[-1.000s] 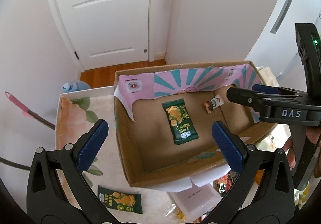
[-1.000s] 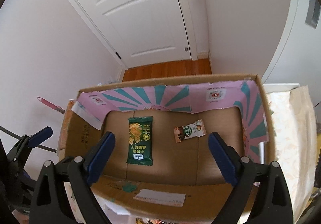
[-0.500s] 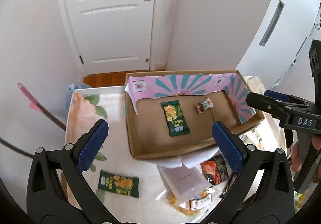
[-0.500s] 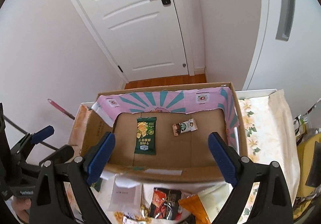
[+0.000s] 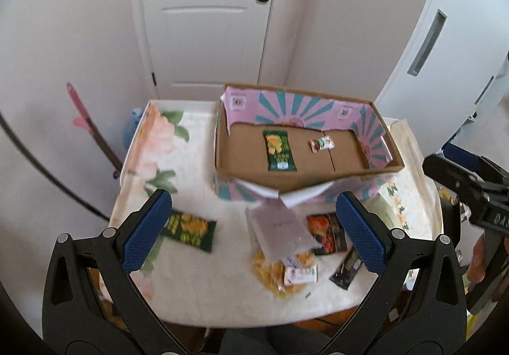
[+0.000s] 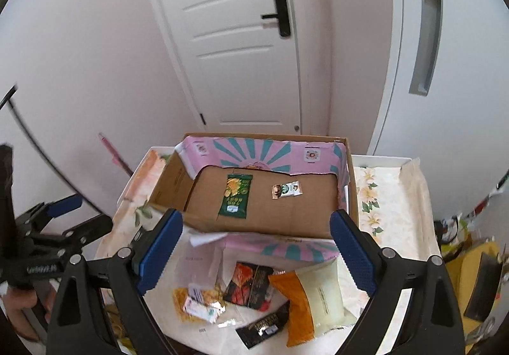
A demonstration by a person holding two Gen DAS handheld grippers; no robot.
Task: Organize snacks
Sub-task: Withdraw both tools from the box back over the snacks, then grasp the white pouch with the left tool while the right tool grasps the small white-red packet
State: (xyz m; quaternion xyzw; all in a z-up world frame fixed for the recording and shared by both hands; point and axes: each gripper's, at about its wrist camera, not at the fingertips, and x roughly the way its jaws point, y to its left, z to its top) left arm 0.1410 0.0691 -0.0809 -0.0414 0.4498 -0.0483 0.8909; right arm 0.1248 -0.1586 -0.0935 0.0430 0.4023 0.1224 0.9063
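Two packets in cardboard box (image 6: 203, 215): green packet (image 6: 236, 195), small sachet (image 6: 286, 189); both claws spread, empty

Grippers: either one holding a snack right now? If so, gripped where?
Nothing held. The left gripper and the right gripper both stand open with nothing between the pads, above the loose packets in front of the cardboard box.

No lettering is sharp enough to read on any packet.
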